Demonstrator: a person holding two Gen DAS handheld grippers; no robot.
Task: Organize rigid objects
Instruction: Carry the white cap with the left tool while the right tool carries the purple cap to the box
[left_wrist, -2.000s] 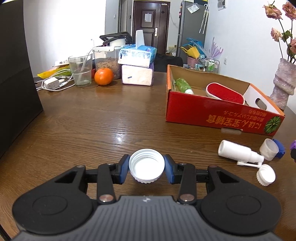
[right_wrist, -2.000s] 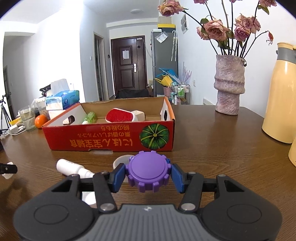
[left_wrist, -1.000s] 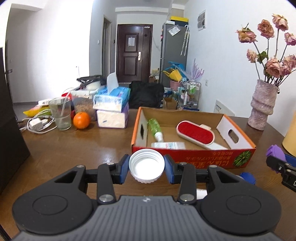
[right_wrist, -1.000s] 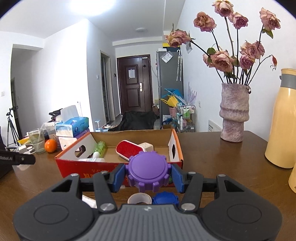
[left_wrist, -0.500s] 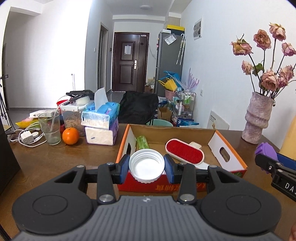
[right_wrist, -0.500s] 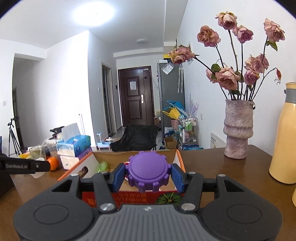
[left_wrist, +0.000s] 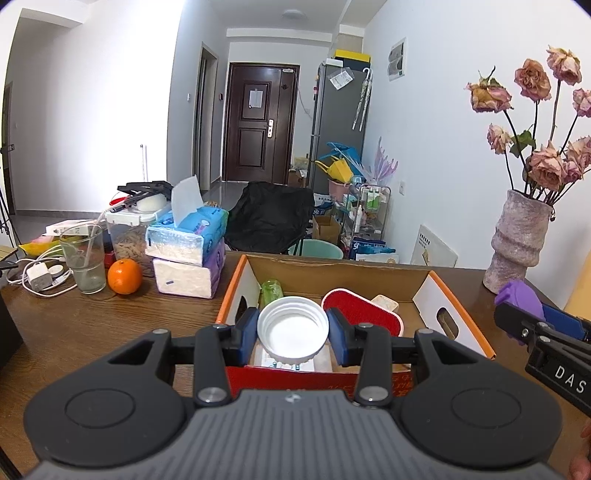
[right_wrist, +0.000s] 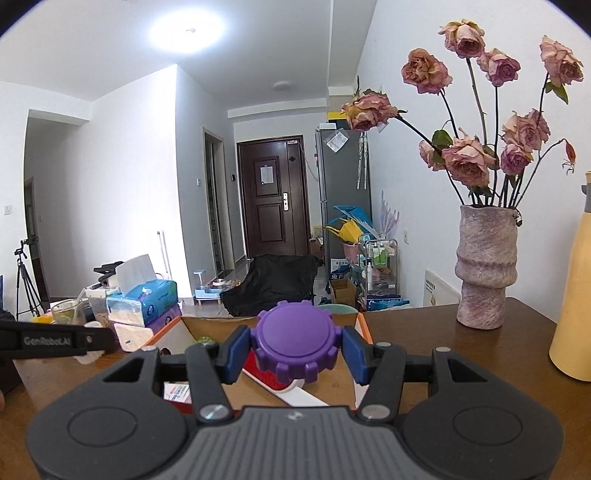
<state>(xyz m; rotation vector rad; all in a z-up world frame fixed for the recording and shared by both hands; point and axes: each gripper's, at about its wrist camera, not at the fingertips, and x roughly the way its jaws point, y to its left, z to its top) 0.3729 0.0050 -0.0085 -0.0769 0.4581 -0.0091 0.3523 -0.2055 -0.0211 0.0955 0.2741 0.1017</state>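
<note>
— What have your left tongs (left_wrist: 292, 334) got?

— They are clenched on a white cap (left_wrist: 292, 333), open side up, one blue pad on each side of its ribbed rim. I hold it in the air above the near-left part of the cardboard box (left_wrist: 448, 301).

— And the right tongs (right_wrist: 295, 349)?

— Clamped on a purple knobbed lid (right_wrist: 295, 345), flat top facing me, held over the same box from its right end. From my left camera I see that lid at the far right, level with the box's right wall.

— What lies in the box?

— A red brush (left_wrist: 360, 314) across the middle, a green bottle (left_wrist: 271, 290) along the left wall, and a small printed pack (right_wrist: 177, 391) near the front. The box stands on the brown wooden surface (left_wrist: 110, 317), with an orange (left_wrist: 124, 276) and a glass (left_wrist: 84, 264) off to the left and a vase (right_wrist: 484, 269) to the right.
</note>
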